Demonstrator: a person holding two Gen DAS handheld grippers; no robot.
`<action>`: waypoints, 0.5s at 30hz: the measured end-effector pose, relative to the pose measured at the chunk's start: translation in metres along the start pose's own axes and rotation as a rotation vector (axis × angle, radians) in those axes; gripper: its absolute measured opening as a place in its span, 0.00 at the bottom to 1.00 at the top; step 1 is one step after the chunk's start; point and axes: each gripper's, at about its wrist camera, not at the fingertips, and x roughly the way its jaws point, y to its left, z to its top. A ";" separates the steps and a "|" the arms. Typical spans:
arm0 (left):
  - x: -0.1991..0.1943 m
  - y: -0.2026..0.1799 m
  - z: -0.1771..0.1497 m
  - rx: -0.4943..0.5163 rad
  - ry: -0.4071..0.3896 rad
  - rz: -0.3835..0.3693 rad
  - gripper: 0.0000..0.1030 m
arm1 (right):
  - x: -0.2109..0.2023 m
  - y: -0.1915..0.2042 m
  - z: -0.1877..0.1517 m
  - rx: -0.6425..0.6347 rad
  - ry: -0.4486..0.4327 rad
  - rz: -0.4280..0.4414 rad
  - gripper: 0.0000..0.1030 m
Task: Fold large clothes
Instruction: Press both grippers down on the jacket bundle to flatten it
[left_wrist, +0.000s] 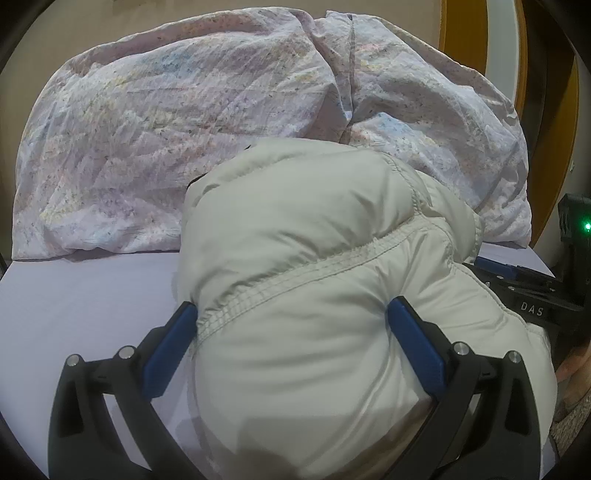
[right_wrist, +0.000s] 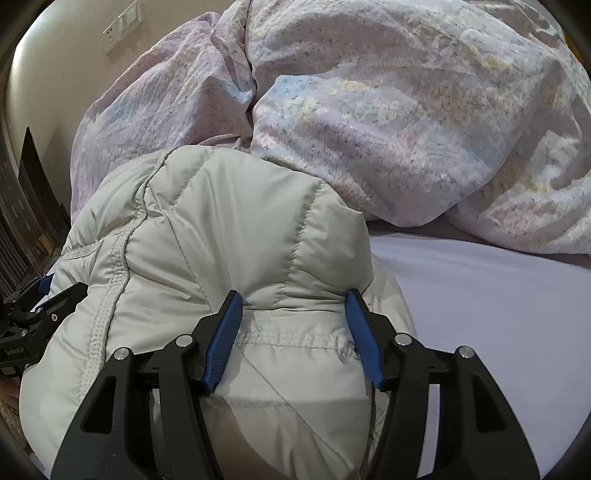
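Both pairs of jaws stand apart with the same pale grey puffer jacket bulging between them. On the left gripper the blue pads press into the padded cloth on either side, dimpling it, so it has a wide hold on a thick fold of the jacket. On the right gripper the blue pads sit about half apart, each tip against a pucker in the quilting; whether they pinch the cloth or merely lie against it I cannot tell.

The jacket lies bunched in a rounded heap on a lilac bedsheet, near its front edge, a stitched seam running across the mound. Behind it, touching its far side, is a crumpled floral duvet. In the right wrist view the left gripper shows at the jacket's left edge, and a wall switch plate sits on the cream wall.
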 end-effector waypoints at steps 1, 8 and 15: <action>0.000 0.000 0.000 0.000 -0.002 0.002 0.98 | 0.001 0.000 0.000 0.000 -0.001 0.000 0.57; 0.002 0.000 0.000 -0.001 -0.005 0.009 0.98 | 0.000 0.000 0.001 -0.003 0.002 -0.003 0.58; -0.001 0.001 0.002 -0.010 0.008 0.023 0.98 | -0.034 0.006 -0.001 0.011 -0.003 -0.024 0.58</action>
